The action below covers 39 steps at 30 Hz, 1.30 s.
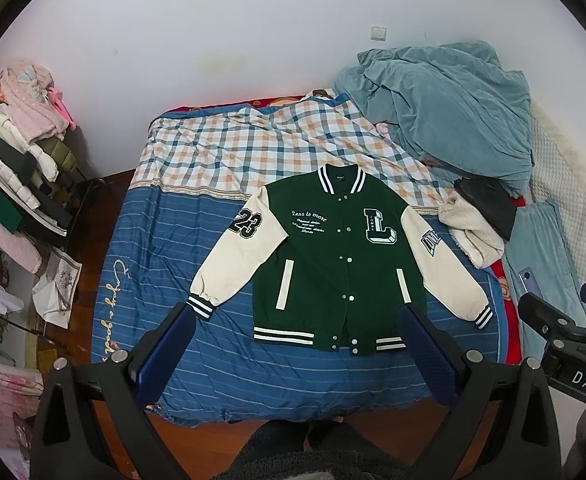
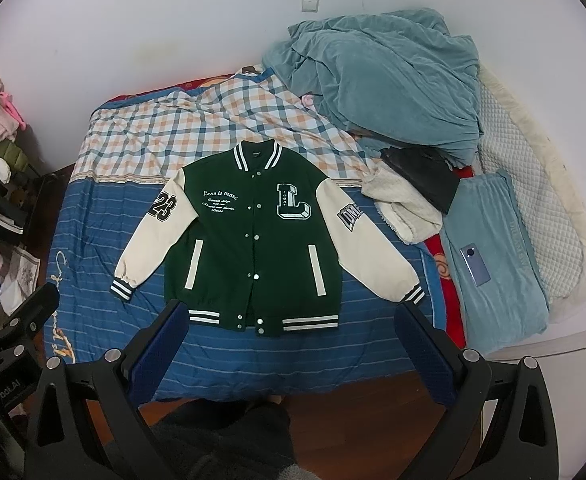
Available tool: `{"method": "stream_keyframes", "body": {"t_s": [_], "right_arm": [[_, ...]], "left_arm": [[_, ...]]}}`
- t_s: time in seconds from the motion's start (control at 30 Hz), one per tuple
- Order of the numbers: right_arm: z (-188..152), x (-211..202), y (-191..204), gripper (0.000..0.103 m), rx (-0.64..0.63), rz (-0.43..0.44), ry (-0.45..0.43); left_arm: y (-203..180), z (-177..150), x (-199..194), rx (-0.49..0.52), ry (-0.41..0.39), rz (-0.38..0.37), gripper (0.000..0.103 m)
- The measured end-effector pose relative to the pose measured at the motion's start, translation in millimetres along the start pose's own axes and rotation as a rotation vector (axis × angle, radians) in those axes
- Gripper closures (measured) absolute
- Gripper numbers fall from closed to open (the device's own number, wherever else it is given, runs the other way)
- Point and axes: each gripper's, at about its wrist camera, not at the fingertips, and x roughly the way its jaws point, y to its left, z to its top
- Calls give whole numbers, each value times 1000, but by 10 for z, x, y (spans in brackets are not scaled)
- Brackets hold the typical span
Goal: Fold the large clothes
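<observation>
On a striped blue bedspread [image 1: 165, 240], one green varsity jacket [image 1: 325, 256] spread flat, snapped, two cream sleeves angled out; above its hem, left gripper [image 1: 297, 354] and right gripper [image 2: 291, 350], both spread wide, empty.

I hold my left gripper [image 1: 297, 344] out in front of me, angled downward, its two blue-padded fingers [image 1: 171, 354] spread wide with nothing between them. My right gripper [image 2: 289, 340] sits just beside it at about the same height and tilt, fingers [image 2: 423, 354] equally wide apart and empty. Each gripper's black frame shows at the edge of the other's view.
</observation>
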Motion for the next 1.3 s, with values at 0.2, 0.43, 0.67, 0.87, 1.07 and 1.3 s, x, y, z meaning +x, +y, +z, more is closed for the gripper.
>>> {"method": "stream_keyframes", "body": {"t_s": [0.2,0.43,0.67,0.87,1.07,1.3], "right_arm": [[16,1,10,0,4,2,-1],[10,-10,-12,0,5,3,-2],[72,-53,2,0,5,1,-3],[100,-66,20,0,3,1,-6],[158,-78,51,0,3,1,-7],[147,-87,46,0,2,2,-9]], "left_arm": [[-20,-6,-19,4,-2,-2,0],[32,113,-43,1,-8,-1,0],[69,159,-19,-1,-10,-2,0],[83,250,-9,0,-13,-4,0],[67,215,-34,3,-16,-3,0],[70,213,-39,-1,-18,-1,0]]}}
